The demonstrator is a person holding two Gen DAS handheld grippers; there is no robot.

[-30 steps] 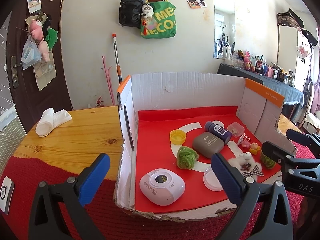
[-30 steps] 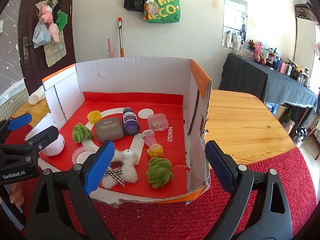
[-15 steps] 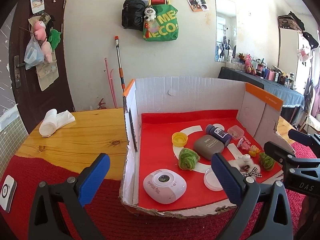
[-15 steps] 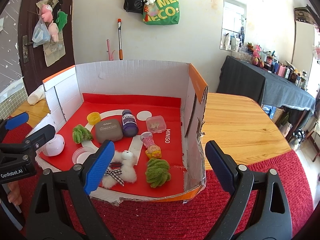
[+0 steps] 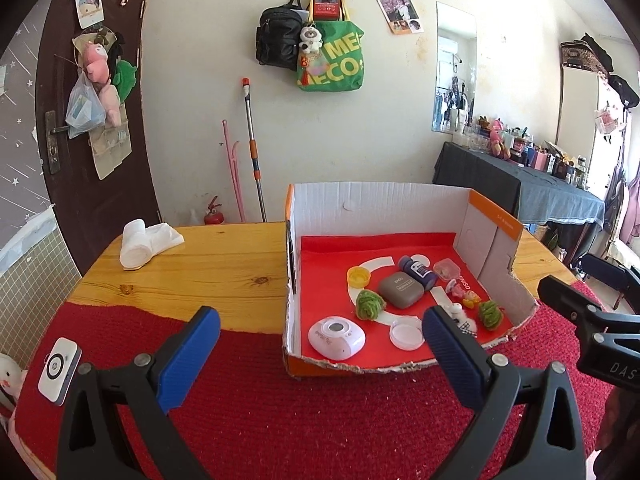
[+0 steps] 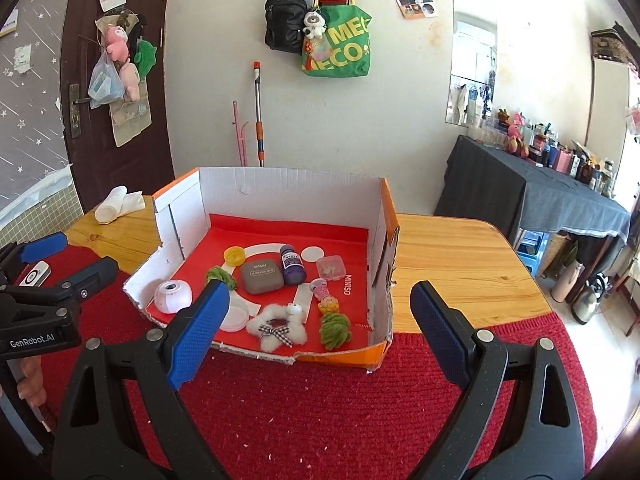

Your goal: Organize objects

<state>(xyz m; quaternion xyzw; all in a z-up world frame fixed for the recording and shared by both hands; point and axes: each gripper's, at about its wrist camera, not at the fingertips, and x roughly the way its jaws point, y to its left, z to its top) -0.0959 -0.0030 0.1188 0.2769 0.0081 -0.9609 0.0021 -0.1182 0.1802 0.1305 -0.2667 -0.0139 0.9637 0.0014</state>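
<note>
An open cardboard box [image 5: 496, 236] [image 6: 384, 216] with a red floor stands on the table. In it lie a white-pink round device [image 5: 337, 337] [image 6: 173, 297], a grey case [image 5: 401, 289] [image 6: 262, 277], a purple bottle [image 5: 418, 272] [image 6: 292, 264], a yellow cap [image 5: 358, 277], two green yarn balls [image 5: 370, 305] [image 6: 335, 330], a white fluffy toy [image 6: 278, 330], a clear lid [image 5: 406, 334] and a small clear box [image 6: 331, 268]. My left gripper [image 5: 320, 356] is open and empty, in front of the box. My right gripper [image 6: 320, 328] is open and empty, also in front of the box.
A red knitted mat [image 5: 300, 420] covers the near side of the wooden table [image 5: 200, 260]. A rolled white cloth [image 5: 138, 244] lies at the far left. A small white-blue device [image 5: 59, 368] lies on the mat's left edge. A dark-clothed side table [image 6: 540, 192] stands right.
Both grippers have pulled back and risen away from the box, which now looks smaller and farther. The objects in the box have not moved. Both grippers stayed open.
</note>
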